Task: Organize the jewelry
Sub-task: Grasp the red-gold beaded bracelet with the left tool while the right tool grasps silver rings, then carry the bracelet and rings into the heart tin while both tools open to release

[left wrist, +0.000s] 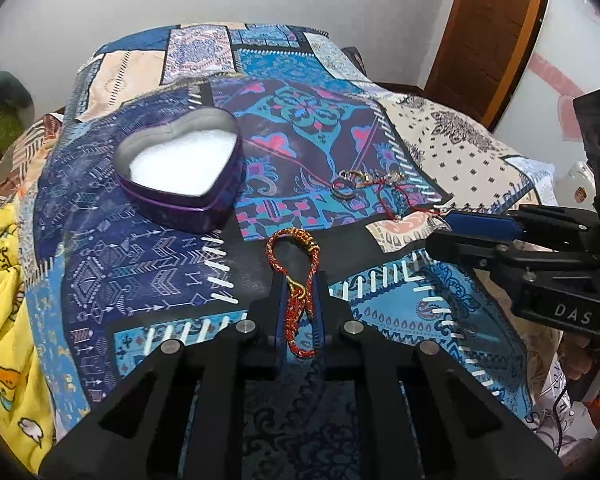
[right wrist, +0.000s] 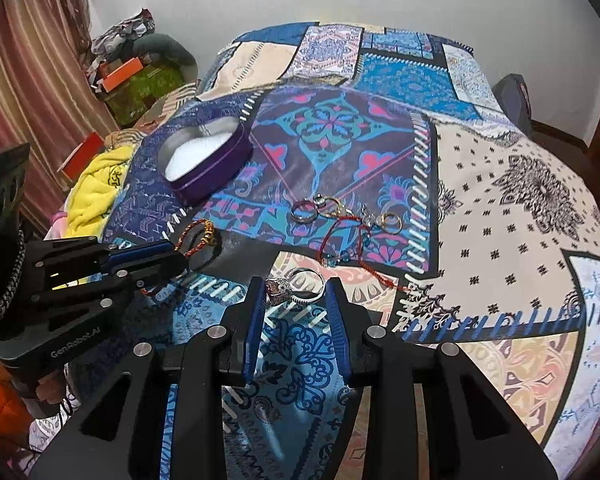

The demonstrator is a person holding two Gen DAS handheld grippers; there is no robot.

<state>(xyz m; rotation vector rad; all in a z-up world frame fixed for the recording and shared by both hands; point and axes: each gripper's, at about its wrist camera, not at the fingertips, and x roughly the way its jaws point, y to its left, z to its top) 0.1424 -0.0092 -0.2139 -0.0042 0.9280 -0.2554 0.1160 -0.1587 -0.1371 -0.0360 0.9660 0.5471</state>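
My left gripper (left wrist: 299, 280) is shut on a red and gold braided bracelet (left wrist: 296, 264), whose loop sticks out past the fingertips above the bedspread; it also shows in the right wrist view (right wrist: 198, 236). My right gripper (right wrist: 296, 286) is shut on a silver ring with a large stone (right wrist: 296, 286), held between the blue pads. A purple heart-shaped tin (left wrist: 180, 168) with white padding stands open at the far left (right wrist: 204, 160). Several rings (left wrist: 346, 188) and a thin red string bracelet (right wrist: 340, 240) lie together on the bedspread beyond both grippers.
A patchwork blue bedspread (left wrist: 140, 280) covers the bed. A yellow blanket (left wrist: 0, 280) lies at its left edge. A wooden door (left wrist: 492, 32) stands at the far right. Striped curtains (right wrist: 28, 80) and clutter (right wrist: 132, 68) are at the far left.
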